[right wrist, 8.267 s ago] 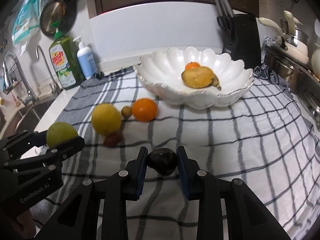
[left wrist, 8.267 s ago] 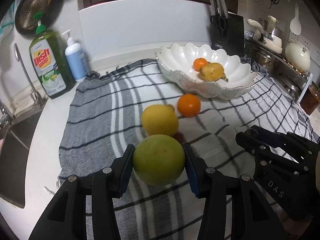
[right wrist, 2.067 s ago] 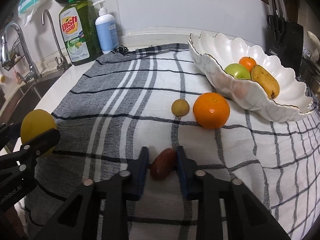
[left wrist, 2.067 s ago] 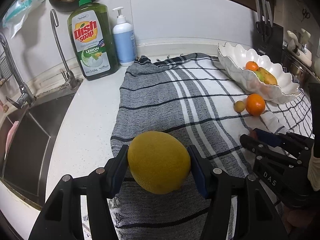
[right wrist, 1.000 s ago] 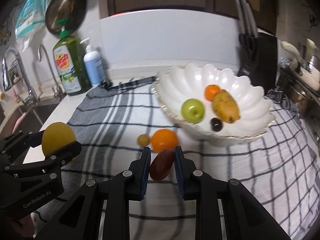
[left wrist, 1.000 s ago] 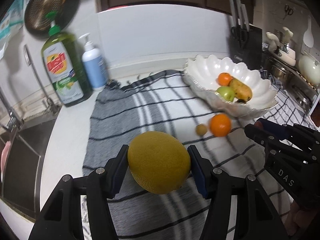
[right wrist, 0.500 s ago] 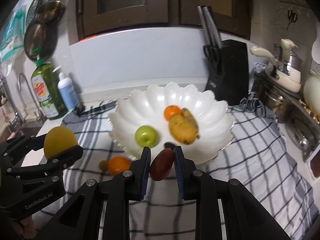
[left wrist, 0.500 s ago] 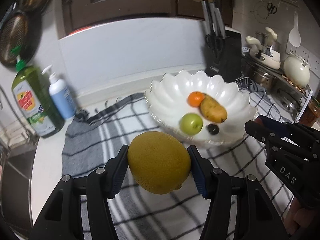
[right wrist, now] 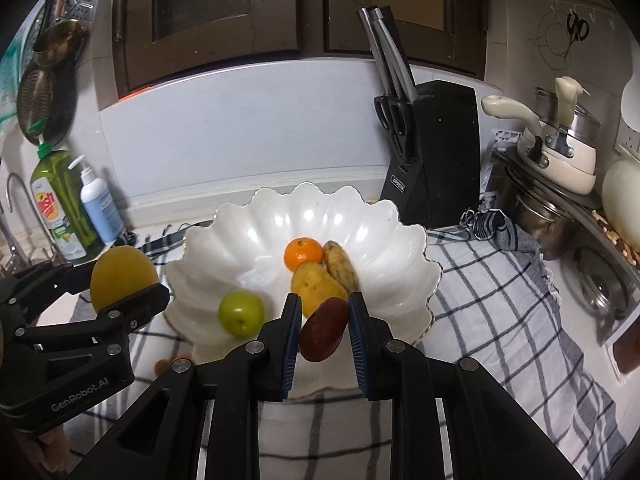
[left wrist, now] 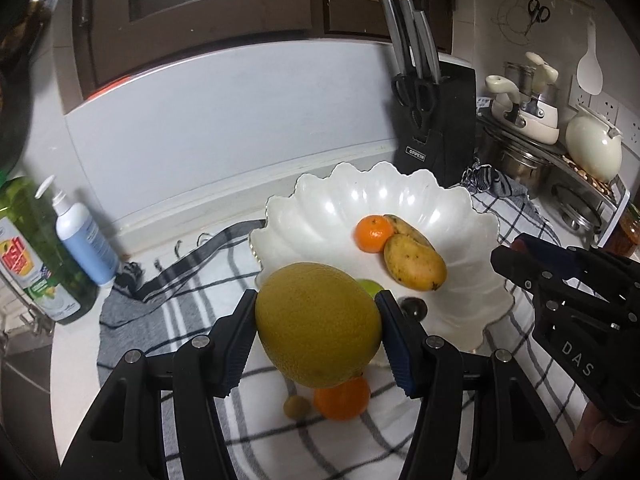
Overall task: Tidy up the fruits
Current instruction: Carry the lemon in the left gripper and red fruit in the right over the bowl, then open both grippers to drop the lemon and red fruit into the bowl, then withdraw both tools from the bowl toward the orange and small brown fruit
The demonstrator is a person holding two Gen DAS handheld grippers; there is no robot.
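Home kitchen: knife block (right wrist: 436, 152), dish soap (right wrist: 60, 204), pots (right wrist: 560, 148).

bowl (right wrist: 404, 236) showing glossy white, scalloped | cloth (right wrist: 492, 304) showing white with dark grey check | large fruit (left wrist: 318, 326) showing dull yellow | small oval fruit (right wrist: 323, 328) showing dark red-brown | apple (right wrist: 241, 313) showing green | tangerine (right wrist: 303, 254) showing orange | mango (left wrist: 414, 266) showing yellow, brown-speckled | knife block (right wrist: 436, 156) showing black | gripper pads (right wrist: 291, 334) showing blue

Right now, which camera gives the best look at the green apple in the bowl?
The right wrist view. There the green apple sits whole and unblocked in the white bowl. In the left wrist view only a sliver of it shows, because the yellow fruit held in the left tool covers most of it.
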